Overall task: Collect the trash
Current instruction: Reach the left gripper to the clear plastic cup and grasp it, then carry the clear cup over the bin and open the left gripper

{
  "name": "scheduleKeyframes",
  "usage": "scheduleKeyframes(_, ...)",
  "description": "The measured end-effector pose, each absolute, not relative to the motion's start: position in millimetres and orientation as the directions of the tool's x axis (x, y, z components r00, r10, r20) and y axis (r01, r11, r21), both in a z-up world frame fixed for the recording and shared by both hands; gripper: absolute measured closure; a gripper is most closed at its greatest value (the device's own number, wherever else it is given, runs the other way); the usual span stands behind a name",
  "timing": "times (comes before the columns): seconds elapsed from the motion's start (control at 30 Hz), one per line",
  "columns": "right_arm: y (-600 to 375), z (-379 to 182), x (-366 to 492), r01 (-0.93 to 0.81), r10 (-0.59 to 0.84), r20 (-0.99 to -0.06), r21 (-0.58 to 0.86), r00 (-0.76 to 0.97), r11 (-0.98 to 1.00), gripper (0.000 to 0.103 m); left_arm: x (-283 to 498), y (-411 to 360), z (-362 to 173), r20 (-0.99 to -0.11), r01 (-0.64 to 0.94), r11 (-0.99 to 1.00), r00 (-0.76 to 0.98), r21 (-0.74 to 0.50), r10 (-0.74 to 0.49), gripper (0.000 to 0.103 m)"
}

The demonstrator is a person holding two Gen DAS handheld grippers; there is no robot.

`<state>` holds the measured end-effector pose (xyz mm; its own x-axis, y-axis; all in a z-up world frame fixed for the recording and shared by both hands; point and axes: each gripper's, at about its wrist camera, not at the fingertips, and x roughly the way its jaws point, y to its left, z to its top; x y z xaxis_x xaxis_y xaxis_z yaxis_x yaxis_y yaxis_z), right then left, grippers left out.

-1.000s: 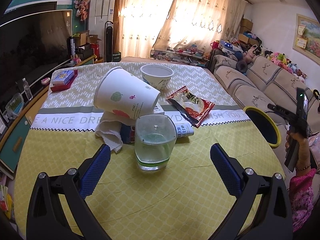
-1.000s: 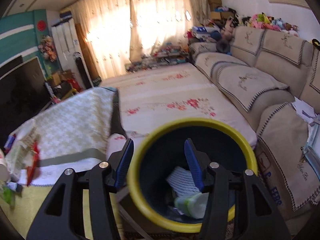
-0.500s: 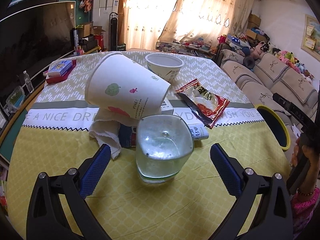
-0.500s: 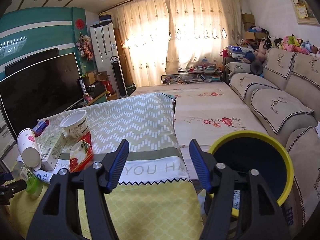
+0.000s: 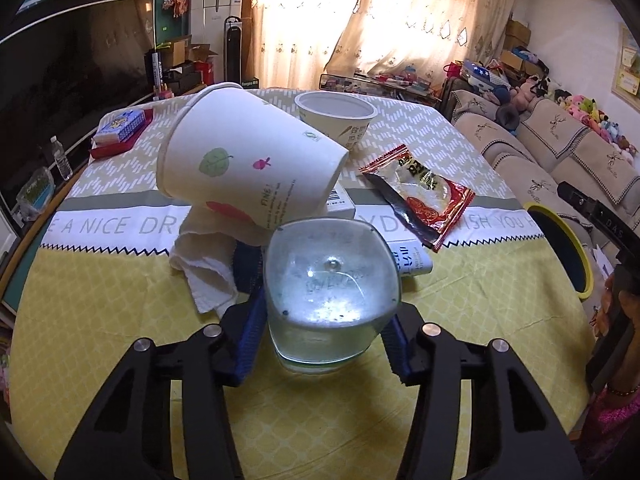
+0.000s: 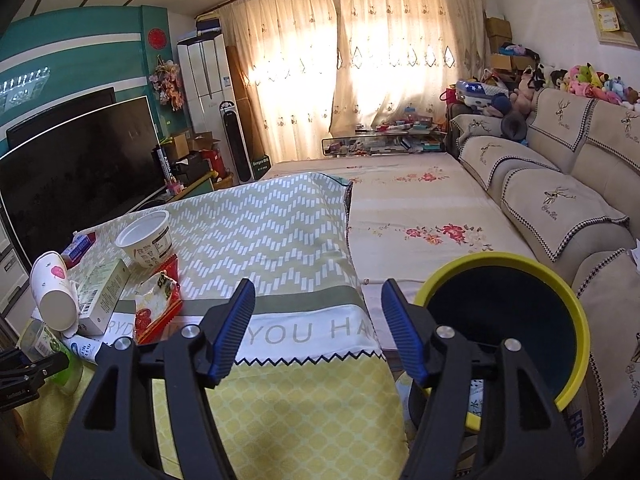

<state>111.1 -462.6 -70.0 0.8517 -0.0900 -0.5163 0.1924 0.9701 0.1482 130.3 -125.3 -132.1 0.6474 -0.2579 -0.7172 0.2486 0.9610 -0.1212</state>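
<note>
A clear plastic cup stands upright on the yellow tablecloth. My left gripper is closing on it, and both blue pads touch its sides. Behind it a white paper cup lies tilted over a crumpled tissue and a box. A red snack wrapper and a white bowl lie farther back. My right gripper hangs over the table's right edge beside the yellow-rimmed bin. Its jaws are opening with nothing between them.
A white tube lies behind the clear cup. A red and blue box sits at the table's far left. A sofa runs along the right, behind the bin. A TV stands to the left.
My left jaws have come in from wide apart onto the clear cup, and the gripper has sunk closer to it. My right gripper swung from looking into the bin to facing across the table.
</note>
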Motion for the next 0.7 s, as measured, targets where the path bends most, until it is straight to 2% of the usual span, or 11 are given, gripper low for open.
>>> scheduleKeyframes(0.37, -465, -68, 105, 0.212, -0.111, -0.486, 0.158, 0.867, 0.964, 0.04, 109, -137, -115, -0.697, 0.313, 0.94, 0.643, -0.138, -0.317, 0.051)
scheduleKeyframes(0.7, -488, -60, 82, 0.297, -0.217, -0.47, 0.104, 0.856, 0.949, 0.04, 117, -220, -98, -0.688, 0.52, 0.843, 0.561, -0.14, -0.46, 0.051)
